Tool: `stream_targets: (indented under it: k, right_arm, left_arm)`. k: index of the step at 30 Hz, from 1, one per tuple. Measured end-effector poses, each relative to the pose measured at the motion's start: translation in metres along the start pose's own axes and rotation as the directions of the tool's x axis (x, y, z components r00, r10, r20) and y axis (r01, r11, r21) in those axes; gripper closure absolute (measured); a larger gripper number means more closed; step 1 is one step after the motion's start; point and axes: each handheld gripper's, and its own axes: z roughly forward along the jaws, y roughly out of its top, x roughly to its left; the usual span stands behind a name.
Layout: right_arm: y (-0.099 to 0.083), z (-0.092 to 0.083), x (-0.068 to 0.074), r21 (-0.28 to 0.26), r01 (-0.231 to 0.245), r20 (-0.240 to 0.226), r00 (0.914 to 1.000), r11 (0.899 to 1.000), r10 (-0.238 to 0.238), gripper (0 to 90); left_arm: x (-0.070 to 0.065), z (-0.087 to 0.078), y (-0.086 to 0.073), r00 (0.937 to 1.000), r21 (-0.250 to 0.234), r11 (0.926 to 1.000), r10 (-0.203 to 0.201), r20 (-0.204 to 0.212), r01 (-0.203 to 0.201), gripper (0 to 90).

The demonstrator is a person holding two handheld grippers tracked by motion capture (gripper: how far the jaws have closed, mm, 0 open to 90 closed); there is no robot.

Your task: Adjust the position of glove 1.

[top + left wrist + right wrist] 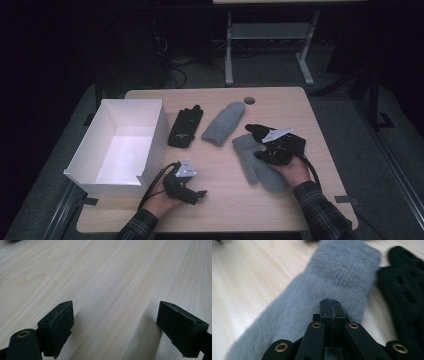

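Two grey mittens lie on the wooden table (220, 205): one (223, 123) at mid-table and one (260, 170) nearer the right hand. A black glove (185, 127) rests left of them, and another black glove (254, 130) sits just beyond the right gripper. My right gripper (261, 156) is shut, its jaws pressed together low over the near mitten (342, 277), with that black glove (407, 290) beside it; nothing shows between the pads of the right gripper (331, 302). My left gripper (200, 193) is open just above bare wood, and nothing lies between the jaws of the left gripper (115, 315).
An open white box (150, 150) stands on the table's left side, close to the left hand. A round cable hole (249, 100) sits near the far edge. Bare wood runs along the front of the table. Beyond it, the legs of another table (229, 50) stand in the dark.
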Motion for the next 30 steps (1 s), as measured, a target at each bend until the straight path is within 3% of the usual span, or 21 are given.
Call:
stream_targets:
  k: [3, 6, 7, 12, 14, 15, 17, 18, 19, 21, 24, 25, 30]
  right_arm:
    - [0.002, 0.004, 0.011, -0.002, 0.042, -0.059, 0.9974, 0.999, -0.042, 89.9]
    - [0.002, 0.005, 0.015, -0.003, 0.057, -0.077, 0.9954, 0.998, -0.057, 89.9]
    - [0.003, 0.007, 0.022, -0.006, 0.075, -0.104, 0.9918, 0.997, -0.075, 89.9]
    - [0.004, 0.008, 0.035, -0.003, 0.099, -0.12, 0.9879, 0.995, -0.099, 89.9]
    - [0.005, 0.005, 0.037, -0.018, 0.093, -0.108, 0.9896, 0.995, -0.095, 89.9]
    - [0.004, -0.004, 0.036, -0.046, 0.075, -0.113, 0.9904, 0.996, -0.08, 89.9]
    - [0.002, -0.011, 0.039, -0.054, 0.059, -0.125, 0.9901, 0.997, -0.065, 89.9]
    - [0.002, -0.011, 0.039, -0.054, 0.059, -0.125, 0.9901, 0.997, -0.065, 89.9]
    - [-0.001, -0.018, 0.045, -0.052, 0.063, -0.122, 0.9902, 0.997, -0.069, 89.9]
    - [-0.003, -0.021, 0.047, -0.052, 0.067, -0.122, 0.9898, 0.996, -0.073, 89.9]
    - [-0.011, -0.031, 0.053, -0.063, 0.062, -0.131, 0.9889, 0.996, -0.07, 89.8]
    - [-0.011, -0.031, 0.053, -0.063, 0.062, -0.131, 0.9889, 0.996, -0.07, 89.8]
    - [-0.015, -0.035, 0.057, -0.052, 0.068, -0.127, 0.9891, 0.996, -0.074, 89.8]
  left_arm:
    - [0.001, 0.0, 0.001, 1.0, 0.003, 1.0, -0.002, 0.0, 0.002, 14.1]
    - [0.001, -0.002, 0.002, 1.0, -0.006, 1.0, -0.004, -0.001, 0.004, 15.6]
    - [0.002, -0.004, 0.003, 1.0, -0.015, 0.9999, -0.005, -0.005, 0.005, 15.8]
    - [0.003, -0.009, 0.008, 0.9999, -0.04, 0.9991, -0.012, 0.007, 0.013, 21.6]
    - [0.004, -0.01, 0.011, 0.9999, -0.058, 0.9983, -0.004, 0.012, 0.005, 28.7]
    - [0.004, -0.01, 0.018, 0.9994, -0.071, 0.9973, -0.015, 0.032, 0.017, 42.6]
    - [0.006, -0.01, 0.022, 0.9994, -0.06, 0.9982, 0.001, 0.034, 0.001, 57.5]
    - [0.005, -0.009, 0.026, 0.9995, -0.051, 0.9987, 0.001, 0.033, 0.001, 57.5]
    - [0.006, -0.007, 0.03, 0.9995, -0.042, 0.9991, 0.01, 0.031, -0.009, 73.6]
    - [0.007, -0.003, 0.039, 0.9993, -0.044, 0.9988, 0.02, 0.032, -0.019, 84.4]
    - [0.01, 0.007, 0.062, 0.9976, -0.046, 0.9973, 0.06, 0.036, -0.058, 89.4]
    - [0.01, 0.007, 0.062, 0.9976, -0.046, 0.9973, 0.06, 0.036, -0.058, 89.5]
    - [0.024, 0.027, 0.097, 0.9971, -0.088, 0.9936, 0.073, 0.022, -0.071, 89.5]
